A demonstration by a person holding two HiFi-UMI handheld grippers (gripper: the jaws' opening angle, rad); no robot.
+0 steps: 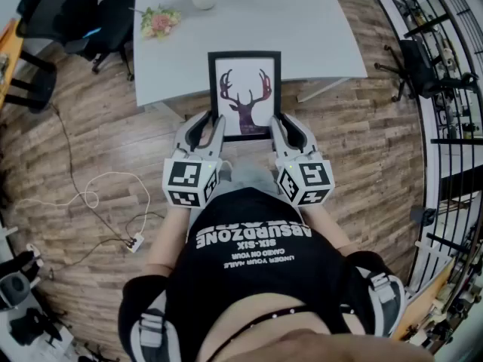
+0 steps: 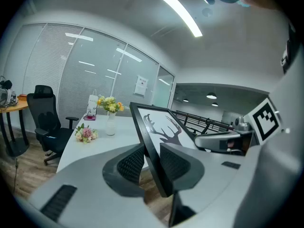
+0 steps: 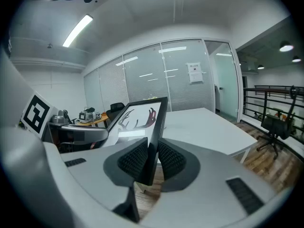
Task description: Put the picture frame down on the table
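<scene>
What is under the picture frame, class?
Held by the left tool and right tool, the picture frame hangs over the white table and wood floor; the spot beneath is covered.

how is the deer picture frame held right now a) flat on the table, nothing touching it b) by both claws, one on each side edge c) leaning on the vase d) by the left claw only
B: the left claw and the right claw are each shut on a side edge of the picture frame, which is held up at the near edge of the table.
</scene>
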